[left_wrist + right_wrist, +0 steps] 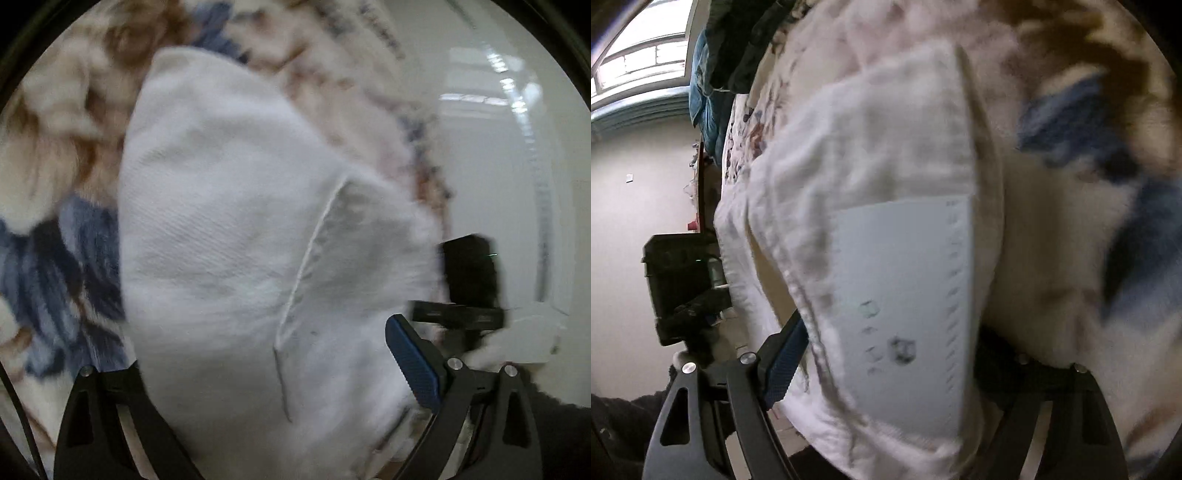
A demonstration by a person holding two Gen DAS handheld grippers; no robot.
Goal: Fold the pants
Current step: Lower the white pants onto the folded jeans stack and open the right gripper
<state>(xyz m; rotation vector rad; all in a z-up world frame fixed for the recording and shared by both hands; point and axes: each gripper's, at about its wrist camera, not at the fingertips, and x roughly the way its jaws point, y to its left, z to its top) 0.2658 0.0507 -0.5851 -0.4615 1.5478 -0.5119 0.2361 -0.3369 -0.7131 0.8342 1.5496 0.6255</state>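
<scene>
White pants [229, 236] fill the left wrist view, with a pocket seam running down the middle. They lie over a fuzzy brown, cream and blue blanket [62, 155]. My left gripper [280, 373] has the cloth bunched between its jaws; only its blue-padded right finger [413, 362] shows. In the right wrist view the pants [871, 155] show their waistband and a white care label [905, 291]. My right gripper [886, 354] is closed on that waist cloth; its blue pad [786, 362] presses the left side, the other finger is hidden.
The other gripper's black body appears at the right of the left wrist view [469, 280] and at the left of the right wrist view [679, 280]. A white wall [498, 184] stands beyond the bed edge. Dark and blue clothes [713, 74] are piled by a window.
</scene>
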